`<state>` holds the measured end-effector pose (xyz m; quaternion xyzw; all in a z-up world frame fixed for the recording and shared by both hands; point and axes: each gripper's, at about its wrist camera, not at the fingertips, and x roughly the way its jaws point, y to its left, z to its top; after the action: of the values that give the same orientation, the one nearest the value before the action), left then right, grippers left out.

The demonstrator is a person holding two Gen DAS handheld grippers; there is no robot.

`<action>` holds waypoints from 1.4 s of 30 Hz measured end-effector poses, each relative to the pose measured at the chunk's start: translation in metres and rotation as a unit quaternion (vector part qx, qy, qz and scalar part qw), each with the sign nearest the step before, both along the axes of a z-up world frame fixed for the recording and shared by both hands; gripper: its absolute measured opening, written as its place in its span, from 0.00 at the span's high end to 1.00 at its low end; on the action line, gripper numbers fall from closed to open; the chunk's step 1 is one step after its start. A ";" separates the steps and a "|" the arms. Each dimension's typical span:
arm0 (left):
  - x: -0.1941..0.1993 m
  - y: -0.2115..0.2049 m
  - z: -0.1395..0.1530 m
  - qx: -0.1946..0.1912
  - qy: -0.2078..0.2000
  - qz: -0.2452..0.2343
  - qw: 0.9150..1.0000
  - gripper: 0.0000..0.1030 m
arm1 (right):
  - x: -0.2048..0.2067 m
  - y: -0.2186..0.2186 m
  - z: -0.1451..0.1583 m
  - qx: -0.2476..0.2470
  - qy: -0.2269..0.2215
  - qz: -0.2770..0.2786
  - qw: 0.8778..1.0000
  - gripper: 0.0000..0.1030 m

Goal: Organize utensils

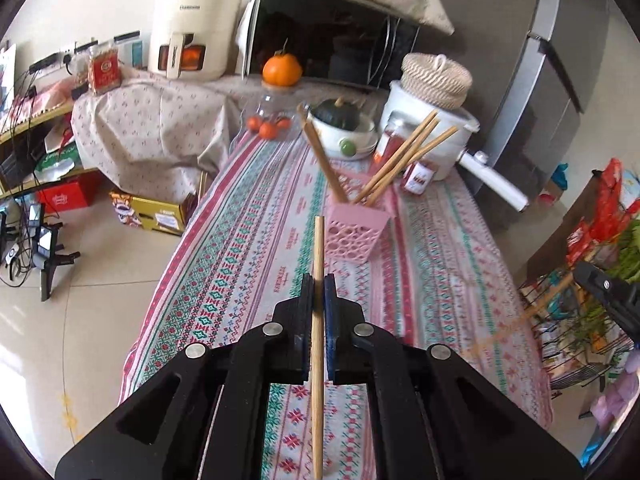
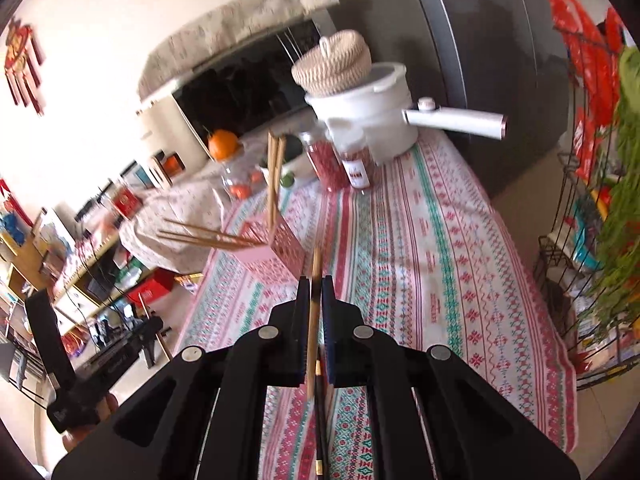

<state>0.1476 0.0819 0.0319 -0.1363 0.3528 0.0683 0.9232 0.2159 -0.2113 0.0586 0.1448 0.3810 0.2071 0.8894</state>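
My left gripper (image 1: 319, 282) is shut on a wooden chopstick (image 1: 318, 248) that runs straight up between its pads, above the patterned tablecloth (image 1: 248, 240). Just ahead and to the right stands a pink perforated holder (image 1: 354, 232) with several wooden chopsticks (image 1: 404, 156) leaning out of it. My right gripper (image 2: 315, 280) is shut on another wooden chopstick (image 2: 315, 268); a dark chopstick with gold bands (image 2: 319, 412) lies on the cloth under it. The pink holder (image 2: 276, 252) is ahead and to the left, tilted in this rolled view. The right gripper (image 1: 608, 292) also shows at the right edge of the left wrist view.
At the table's far end stand a white pot with a long handle (image 1: 428, 120), a woven lid (image 1: 436, 76), jars of red contents (image 2: 356, 168), a bowl with a green squash (image 1: 340, 118) and an orange (image 1: 281, 69). A wire rack (image 2: 592, 240) stands right; boxes (image 1: 152, 212) sit left on the floor.
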 end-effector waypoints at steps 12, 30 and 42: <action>0.022 -0.019 0.115 0.045 -0.081 -0.020 0.995 0.96 | 0.021 -0.014 0.063 0.020 -0.042 -0.019 0.999 0.94; 0.070 -0.028 0.083 0.047 -0.078 -0.063 0.994 0.96 | 0.189 -0.025 -0.176 -0.018 0.292 -0.237 0.926 0.34; 0.063 -0.009 0.044 0.036 -0.037 -0.059 0.997 0.96 | 0.182 0.013 -0.177 -0.103 0.217 -0.198 0.950 0.86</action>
<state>0.2109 0.0732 0.0759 -0.0843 0.3233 0.0213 0.9423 0.3980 -0.1987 -0.1183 0.1663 0.5479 -0.0505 0.8183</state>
